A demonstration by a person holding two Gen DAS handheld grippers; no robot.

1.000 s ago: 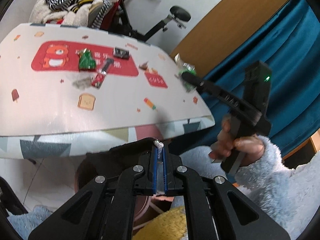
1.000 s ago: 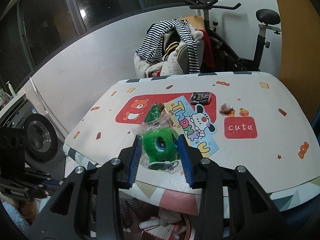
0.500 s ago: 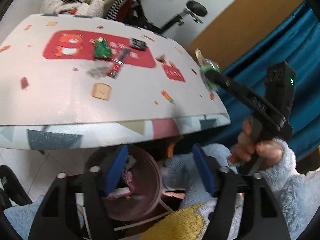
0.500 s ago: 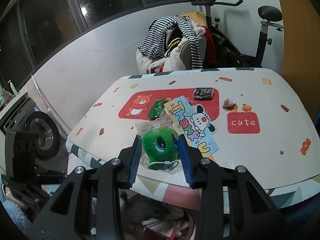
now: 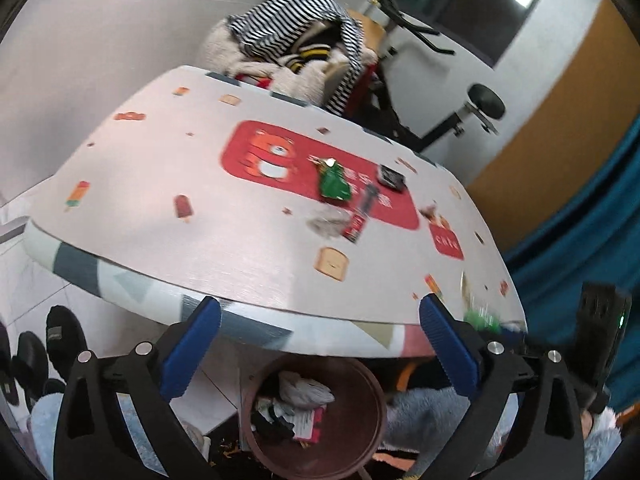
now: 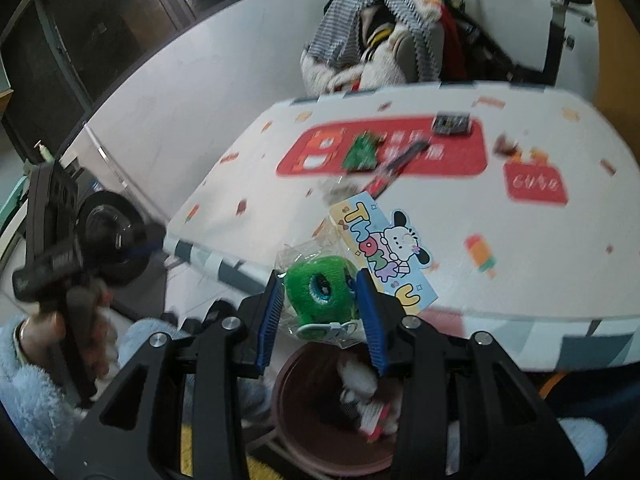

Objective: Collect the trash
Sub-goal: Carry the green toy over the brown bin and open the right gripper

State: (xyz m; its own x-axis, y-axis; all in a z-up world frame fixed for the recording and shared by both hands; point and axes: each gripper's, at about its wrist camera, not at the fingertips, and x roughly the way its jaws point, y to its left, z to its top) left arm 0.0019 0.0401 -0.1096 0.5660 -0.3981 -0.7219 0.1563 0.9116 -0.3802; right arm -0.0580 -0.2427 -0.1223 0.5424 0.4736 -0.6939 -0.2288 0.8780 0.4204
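The right hand-held gripper [image 6: 322, 316] is clamped on a green plush toy in clear wrapping [image 6: 320, 286], its blue pads pressing both sides. A printed card [image 6: 384, 248] on the package juts up and away, back over the counter [image 6: 560, 272] edge. The brown trash bin [image 6: 296, 408] sits directly beneath and slightly ahead of this gripper, under the counter edge, already holding scraps. The left hand-held gripper [image 5: 320, 344] has just been opening; it hangs wide and empty, above the same bin [image 5: 360, 440]. The right one is the one carrying trash and seems ready to drop it in.
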